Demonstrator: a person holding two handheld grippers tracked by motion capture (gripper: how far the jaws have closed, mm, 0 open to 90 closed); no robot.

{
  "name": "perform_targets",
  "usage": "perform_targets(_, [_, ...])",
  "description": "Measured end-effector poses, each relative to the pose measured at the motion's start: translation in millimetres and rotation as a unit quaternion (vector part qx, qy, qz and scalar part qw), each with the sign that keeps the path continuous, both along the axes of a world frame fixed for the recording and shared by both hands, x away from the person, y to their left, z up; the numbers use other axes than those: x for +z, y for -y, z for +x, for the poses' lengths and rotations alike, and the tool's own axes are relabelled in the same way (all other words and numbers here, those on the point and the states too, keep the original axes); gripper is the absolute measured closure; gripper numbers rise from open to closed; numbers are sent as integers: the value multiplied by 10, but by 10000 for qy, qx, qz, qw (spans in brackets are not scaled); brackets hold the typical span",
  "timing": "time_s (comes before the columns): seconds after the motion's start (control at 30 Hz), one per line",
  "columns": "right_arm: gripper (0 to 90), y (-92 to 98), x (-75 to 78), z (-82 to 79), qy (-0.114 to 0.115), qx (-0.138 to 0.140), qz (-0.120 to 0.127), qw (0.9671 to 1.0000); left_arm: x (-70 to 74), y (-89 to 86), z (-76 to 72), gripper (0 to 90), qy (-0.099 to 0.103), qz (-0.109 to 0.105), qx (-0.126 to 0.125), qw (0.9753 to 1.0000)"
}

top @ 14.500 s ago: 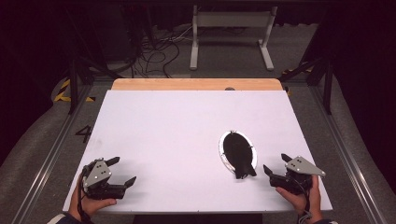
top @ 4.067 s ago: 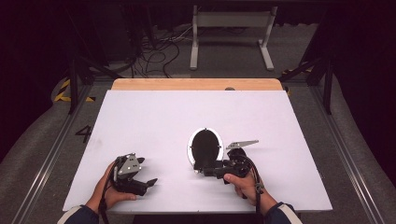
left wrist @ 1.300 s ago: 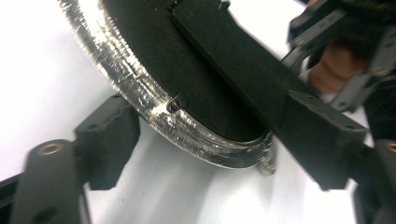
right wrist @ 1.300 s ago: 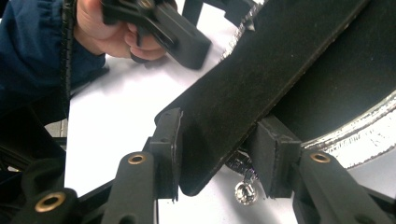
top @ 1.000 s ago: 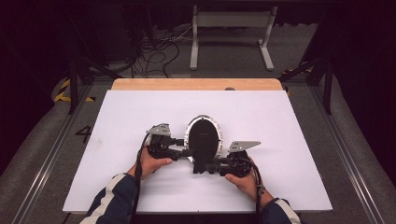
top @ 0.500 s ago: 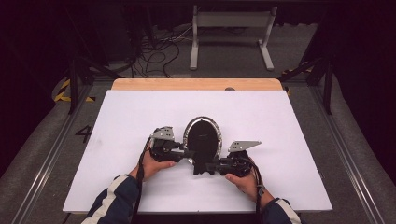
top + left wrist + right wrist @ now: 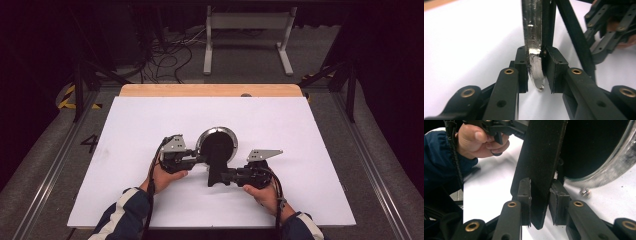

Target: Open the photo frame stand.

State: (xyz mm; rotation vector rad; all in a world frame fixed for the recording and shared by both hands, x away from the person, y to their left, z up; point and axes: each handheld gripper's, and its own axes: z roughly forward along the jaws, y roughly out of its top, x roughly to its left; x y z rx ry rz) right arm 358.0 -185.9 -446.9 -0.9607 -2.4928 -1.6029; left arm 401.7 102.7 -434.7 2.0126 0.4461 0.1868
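The round mirror (image 7: 216,144) sits mid-table; the left gripper (image 7: 196,159), at its nine o'clock, pinches the silver rim (image 7: 534,50), likely to steady it. The right gripper (image 7: 227,176), at six o'clock, clamps the black stand (image 7: 539,170), seemingly to swing it.

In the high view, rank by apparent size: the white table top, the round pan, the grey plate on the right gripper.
1. White table top, by far the largest.
2. Round pan, with its dark handle toward the person.
3. Grey plate on the right gripper, smallest; it sits slightly nearer the camera, but the order is still clear.
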Motion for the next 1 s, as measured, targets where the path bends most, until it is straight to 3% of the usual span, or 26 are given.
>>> perform_targets(0.37, [732, -1, 24, -4, -15, 5, -20, 10000, 23, 24, -39, 738, 401, 223, 225, 9987])
perform_targets(1.0, [730, 12, 18, 12, -46, -104, -187, 9998, 10, 112, -69, 735, 993, 513, 509, 9924])
